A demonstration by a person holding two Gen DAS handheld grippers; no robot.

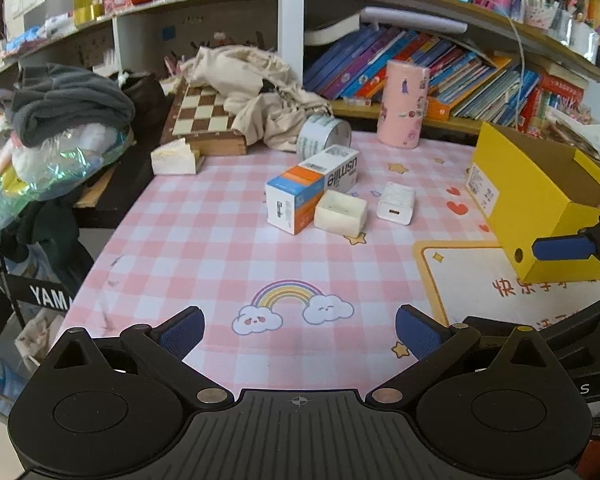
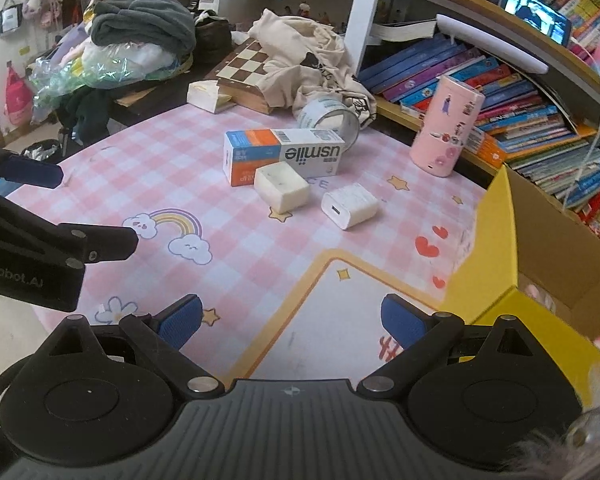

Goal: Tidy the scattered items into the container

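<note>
A yellow cardboard container with a brown inside and a white label on its end wall is sitting open on the pink checked worktop, just to the right of the left gripper and touching the right-hand side of the right gripper's view. Ahead of both grippers, well beyond their fingertips, three small items are lying close together: one long toothbrush box printed in white, orange and blue with "usmile" on its side, one cream open-topped little box touching its front edge, and one white charger plug with a single port, lying just to the right of the cream box and apart from it. Behind the toothbrush box one roll of tape is leaning on its side, and further right one pink cylinder with stickers is standing upright near the bookshelf. One chessboard is sitting at the far left corner, partly under a beige cloth. Both grippers are hovering above the worktop with their blue pads spread wide apart, holding nothing; the left gripper is over a rainbow print, the right one over the yellow-bordered white panel.
</note>
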